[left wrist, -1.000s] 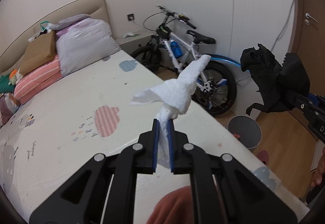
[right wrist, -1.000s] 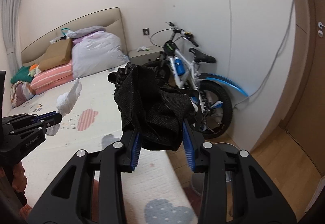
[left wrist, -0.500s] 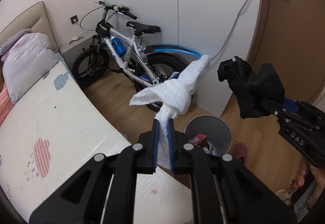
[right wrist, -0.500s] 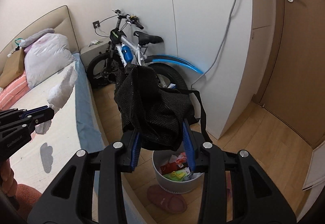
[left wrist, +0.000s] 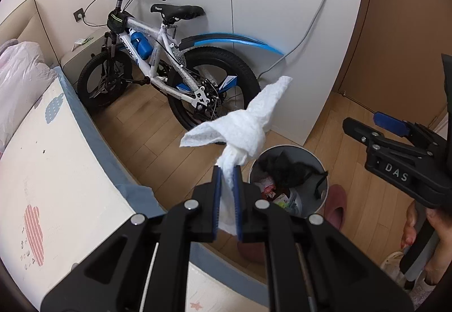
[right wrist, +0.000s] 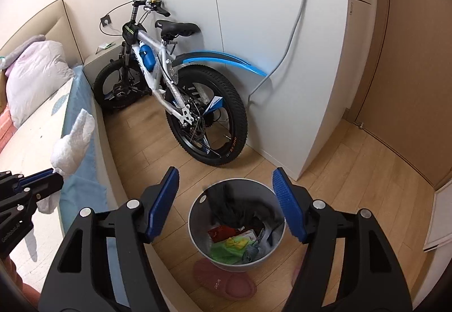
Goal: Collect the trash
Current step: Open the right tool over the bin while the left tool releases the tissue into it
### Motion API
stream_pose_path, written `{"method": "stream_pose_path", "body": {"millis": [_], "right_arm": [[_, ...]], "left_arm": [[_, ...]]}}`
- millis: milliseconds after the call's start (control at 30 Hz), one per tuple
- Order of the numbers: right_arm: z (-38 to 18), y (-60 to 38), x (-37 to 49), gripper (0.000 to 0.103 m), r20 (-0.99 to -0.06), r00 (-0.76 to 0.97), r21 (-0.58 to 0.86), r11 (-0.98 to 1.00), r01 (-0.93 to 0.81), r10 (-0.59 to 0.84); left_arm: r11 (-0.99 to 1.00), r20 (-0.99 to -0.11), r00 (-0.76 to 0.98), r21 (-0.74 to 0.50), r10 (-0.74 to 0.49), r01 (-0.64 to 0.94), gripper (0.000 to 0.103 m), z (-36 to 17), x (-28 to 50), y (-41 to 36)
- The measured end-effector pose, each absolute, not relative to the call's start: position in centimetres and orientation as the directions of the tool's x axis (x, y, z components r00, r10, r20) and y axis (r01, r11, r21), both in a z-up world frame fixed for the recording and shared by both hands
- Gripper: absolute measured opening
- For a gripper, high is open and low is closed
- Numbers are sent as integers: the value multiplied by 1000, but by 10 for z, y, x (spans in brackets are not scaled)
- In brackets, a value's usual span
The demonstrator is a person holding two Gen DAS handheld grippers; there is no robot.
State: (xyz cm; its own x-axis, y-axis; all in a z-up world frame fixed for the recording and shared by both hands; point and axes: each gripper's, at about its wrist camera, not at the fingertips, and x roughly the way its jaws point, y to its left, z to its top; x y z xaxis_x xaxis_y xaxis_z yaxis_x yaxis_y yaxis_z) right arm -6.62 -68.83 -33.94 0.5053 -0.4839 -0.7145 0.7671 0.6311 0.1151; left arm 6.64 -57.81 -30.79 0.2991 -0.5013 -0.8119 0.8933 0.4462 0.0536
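The right gripper [right wrist: 226,199] has just opened wide, empty, above the bin [right wrist: 197,238]. The black mesh [right wrist: 234,207] it held before now lies in the bin. The left gripper [left wrist: 227,187] stays clamped on the tissue [left wrist: 243,128].

Both wrist views look steeply down at the bin [left wrist: 288,184] on the floor: the right one from near above it [right wrist: 236,223], the left from over the bed edge [left wrist: 93,136]. Both share the bicycle [right wrist: 172,86] behind the bin.
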Motion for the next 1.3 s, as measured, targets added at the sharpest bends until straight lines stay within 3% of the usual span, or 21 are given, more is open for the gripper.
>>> {"method": "stream_pose_path", "body": {"millis": [467,500,533,600,933,1300], "right_arm": [[-348,-688,-108,66,-728,448,112,555,824,-519],[-348,-689,-112,66,-730,445,115,549,828,-518],[-348,-688,-116,66,-733,443,118,545,830,-516],[-347,-686,-124,66,-735,438,121,534,837,-519],[-332,-672,-125,66,-724,457,115,564,818,-516],[-294,-625,-88,66,-691,539,105,670,735,-483]], "left_arm": [[299,-838,187,29,-513,954,14,-344,37,-648],[287,-839,168,15,-517,958,22,-347,36,-656],[280,-844,159,12,-512,960,45,-351,35,-662],[285,-842,163,12,-514,958,68,-357,33,-670],[289,-851,200,60,-486,955,68,-355,26,-649],[420,-818,285,60,-499,905,68,-306,52,-574]]}}
